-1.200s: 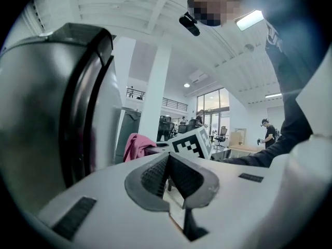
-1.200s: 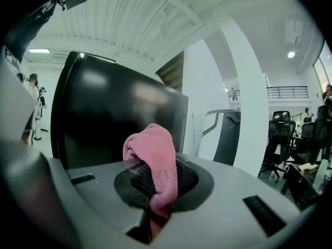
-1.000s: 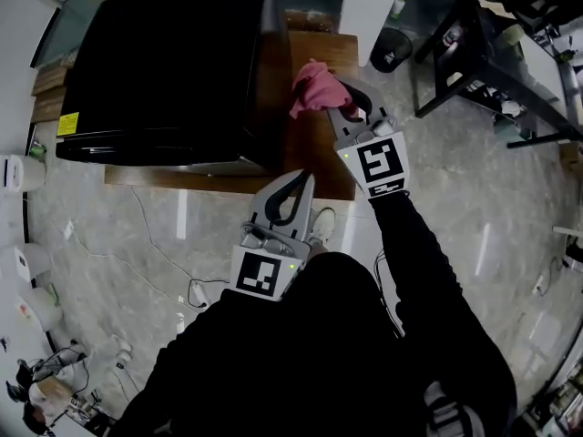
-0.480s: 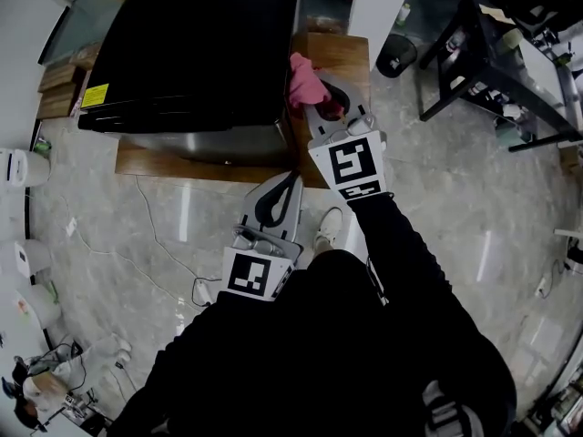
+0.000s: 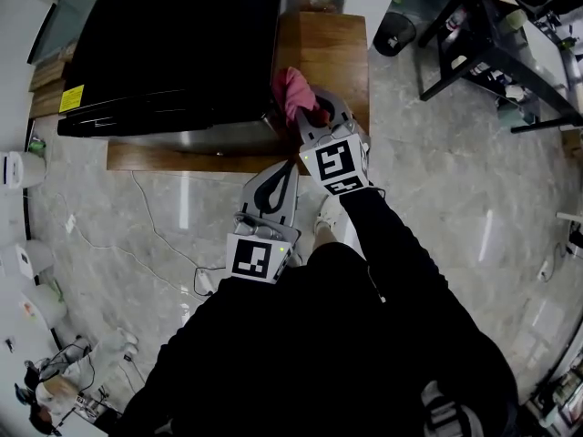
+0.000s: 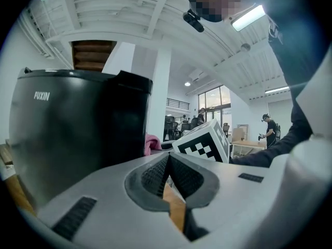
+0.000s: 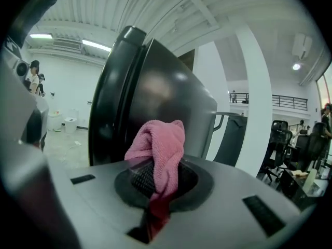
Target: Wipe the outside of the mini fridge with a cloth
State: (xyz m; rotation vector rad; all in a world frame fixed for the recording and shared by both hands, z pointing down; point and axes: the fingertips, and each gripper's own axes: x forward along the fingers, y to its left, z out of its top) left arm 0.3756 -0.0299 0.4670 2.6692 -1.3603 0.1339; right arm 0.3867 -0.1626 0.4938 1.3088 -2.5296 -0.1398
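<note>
Compared with a second ago, my right gripper (image 5: 312, 115) sits further left, clamping the pink cloth (image 5: 291, 89) just beside the mini fridge (image 5: 173, 44) at upper centre; my left gripper (image 5: 288, 169) is closed, empty.

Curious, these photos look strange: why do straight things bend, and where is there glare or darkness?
Right tongs view: wide-angle, so the pillar bows and corners go black, yet the cloth is sharp. Left tongs view: a ceiling lamp glares. Head view: the fridge top is almost featureless black.
</note>
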